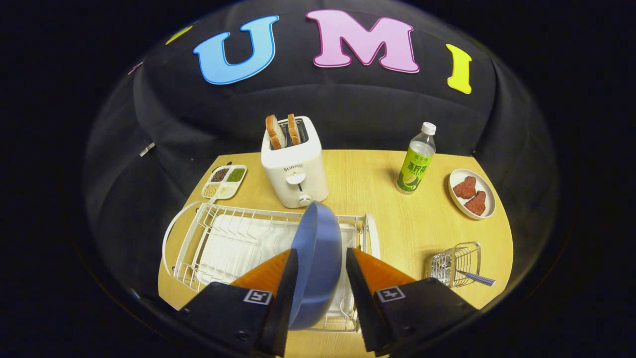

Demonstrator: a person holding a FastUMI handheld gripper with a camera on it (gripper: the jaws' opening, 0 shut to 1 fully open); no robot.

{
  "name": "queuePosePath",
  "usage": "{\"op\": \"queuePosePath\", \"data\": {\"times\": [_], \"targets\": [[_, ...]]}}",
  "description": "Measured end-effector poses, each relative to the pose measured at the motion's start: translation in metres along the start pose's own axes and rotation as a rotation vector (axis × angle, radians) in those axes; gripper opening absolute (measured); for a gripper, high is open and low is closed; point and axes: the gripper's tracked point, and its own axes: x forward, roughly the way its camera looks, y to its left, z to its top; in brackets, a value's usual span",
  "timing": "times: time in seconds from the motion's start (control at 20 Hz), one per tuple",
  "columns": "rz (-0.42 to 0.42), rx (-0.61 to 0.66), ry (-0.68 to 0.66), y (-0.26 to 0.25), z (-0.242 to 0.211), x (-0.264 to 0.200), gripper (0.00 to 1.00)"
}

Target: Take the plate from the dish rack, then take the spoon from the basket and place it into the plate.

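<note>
Toaster (295,168): white, straight beyond the jaws, two bread slices (281,131) standing in its slots.
Compartment tray (224,182): beyond and left, holding grains.
Bottle (416,159): upright, beyond and right.
Small dish (489,194): farther right, two reddish pieces (472,195).

Blue plate (318,258) showing smooth, matt finish. Dish rack (223,238): white coated wire. Table (377,184) showing pale wood grain. Toaster (294,166) looking glossy white plastic. Basket (454,263), lower right, gleaming as bare metal wire. Bottle (416,161): clear plastic.
</note>
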Motion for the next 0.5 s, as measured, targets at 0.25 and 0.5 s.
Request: {"op": "queuePosePath", "data": {"times": [0.25,0.5], "targets": [[-0.032,0.032,0.01,-0.001,-0.001,0.005,0.41],[-0.107,0.057,-0.047,-0.003,0.01,-0.005,0.31]]}}
